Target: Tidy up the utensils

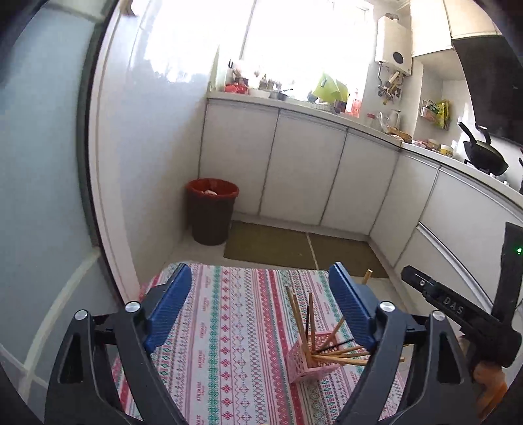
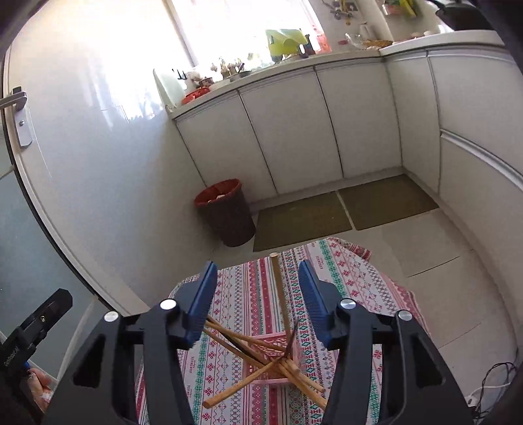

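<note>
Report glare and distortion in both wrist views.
Left wrist: bright window blown out, glossy white wall panel reflects it; cabinets curve from fisheye. Right wrist: window also overexposed, sheen on white door; pink perforated basket with wooden chopsticks stays sharp.

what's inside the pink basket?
Wooden chopsticks plus at least one thin dark stick, fanned out over the rim of the pink basket. Their lower ends and the basket floor are hidden by its lattice walls.
</note>
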Tool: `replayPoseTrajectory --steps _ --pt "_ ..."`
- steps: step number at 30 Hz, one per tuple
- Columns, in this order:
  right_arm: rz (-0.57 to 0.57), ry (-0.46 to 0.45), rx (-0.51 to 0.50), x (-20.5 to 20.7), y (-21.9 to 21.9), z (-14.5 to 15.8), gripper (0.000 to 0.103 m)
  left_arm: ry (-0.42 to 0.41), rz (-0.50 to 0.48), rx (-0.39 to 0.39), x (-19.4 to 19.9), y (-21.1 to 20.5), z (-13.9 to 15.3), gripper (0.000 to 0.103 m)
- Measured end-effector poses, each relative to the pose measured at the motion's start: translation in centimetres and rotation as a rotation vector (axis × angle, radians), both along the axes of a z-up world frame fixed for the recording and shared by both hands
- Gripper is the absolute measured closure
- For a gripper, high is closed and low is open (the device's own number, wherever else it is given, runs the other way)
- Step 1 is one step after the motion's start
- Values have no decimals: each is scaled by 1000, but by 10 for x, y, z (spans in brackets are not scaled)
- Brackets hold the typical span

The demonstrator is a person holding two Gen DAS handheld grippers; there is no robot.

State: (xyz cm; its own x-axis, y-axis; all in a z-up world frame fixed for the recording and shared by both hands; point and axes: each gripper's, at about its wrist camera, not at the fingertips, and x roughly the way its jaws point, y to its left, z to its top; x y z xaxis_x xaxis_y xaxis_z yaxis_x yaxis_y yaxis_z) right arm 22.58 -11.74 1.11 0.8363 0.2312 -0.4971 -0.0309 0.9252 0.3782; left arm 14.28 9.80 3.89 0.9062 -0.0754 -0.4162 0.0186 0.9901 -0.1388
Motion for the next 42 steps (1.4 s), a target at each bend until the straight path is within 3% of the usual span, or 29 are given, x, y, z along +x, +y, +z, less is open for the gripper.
replayPoseTrajectory --steps 1,3,6,9,11,14,18,26,42 --pt "-14 0 -29 -8 0 5 50 -21 23 31 -7 -5 4 8" --pt "-59 9 -100 -26 -1 12 47 -58 72 89 -22 -17 10 7" --pt "-144 11 -175 -59 -8 20 20 -65 133 143 -42 -31 11 7" --pt "-216 3 -196 -93 -20 25 7 -60 163 131 -61 -41 8 7" --pt "-256 13 -217 -113 -27 27 7 -80 169 100 -79 -48 7 7" --pt "-282 41 -287 -139 -28 27 7 -35 131 120 -98 -64 10 7" --pt "-301 54 -240 -171 -38 35 7 -15 130 185 -122 -82 13 7" --pt "-294 59 -288 -219 -30 47 7 13 86 185 -155 -89 14 7" --pt "-279 59 -270 -245 -37 55 7 -1 65 193 -175 -96 16 7"
